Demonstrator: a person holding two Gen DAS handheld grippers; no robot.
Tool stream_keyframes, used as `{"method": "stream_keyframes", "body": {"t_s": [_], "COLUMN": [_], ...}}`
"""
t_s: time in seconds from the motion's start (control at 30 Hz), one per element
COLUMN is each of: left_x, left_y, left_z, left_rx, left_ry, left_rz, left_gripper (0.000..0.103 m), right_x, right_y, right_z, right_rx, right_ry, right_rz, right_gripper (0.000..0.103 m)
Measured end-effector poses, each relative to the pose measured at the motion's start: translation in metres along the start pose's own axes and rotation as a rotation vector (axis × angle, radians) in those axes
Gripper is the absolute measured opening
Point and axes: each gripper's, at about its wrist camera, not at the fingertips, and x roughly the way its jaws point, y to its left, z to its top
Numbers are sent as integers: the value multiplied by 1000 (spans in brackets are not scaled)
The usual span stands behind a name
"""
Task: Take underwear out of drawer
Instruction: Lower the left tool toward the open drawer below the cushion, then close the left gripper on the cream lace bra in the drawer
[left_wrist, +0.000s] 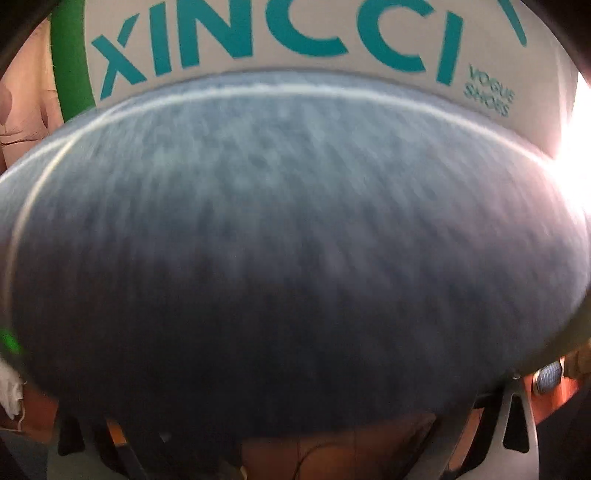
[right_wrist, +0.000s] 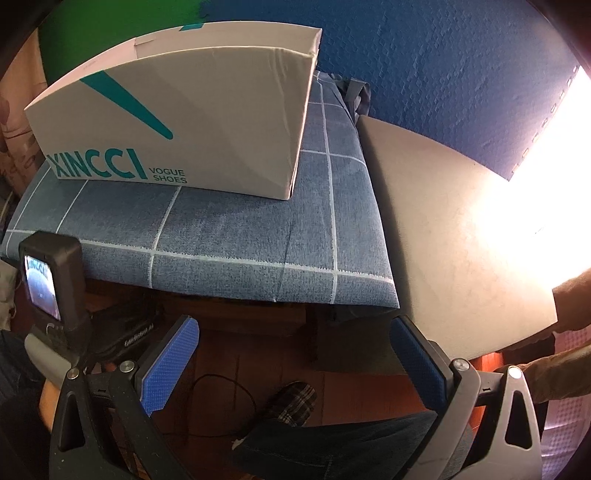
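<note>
On far left of blue checked cushion (right_wrist: 229, 229), XINCCI shoebox (right_wrist: 192, 122) sits; right gripper (right_wrist: 295, 365) jaws spread (empty), left gripper's jaws hidden, can't tell.

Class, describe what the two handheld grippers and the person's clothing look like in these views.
The right gripper has blue textured pads on dark finger plates, grey and black linkage arms with silver pivot bolts. The left gripper shows from outside as a black housing with a small lit screen. The person wears blue jeans and a checked slipper.
</note>
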Motion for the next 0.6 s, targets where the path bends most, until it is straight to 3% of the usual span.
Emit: {"method": "stream_keyframes", "body": {"t_s": [0.13, 0.47, 0.6], "left_x": [-6, -30, -31], "left_y": [4, 14, 20], "left_z": [-7, -51, -50], "left_rx": [-9, -12, -13], "left_ry": [118, 195, 216], "left_rz": [-16, -35, -31], "left_gripper": [103, 103, 103], "right_x": [-1, -24, -33], "right_y": [0, 1, 3], "right_z": [-3, -20, -29], "right_rx": [3, 8, -7], "right_ry": [5, -36, -45], "right_rz": [11, 20, 5], "right_gripper": [102, 102, 102]}}
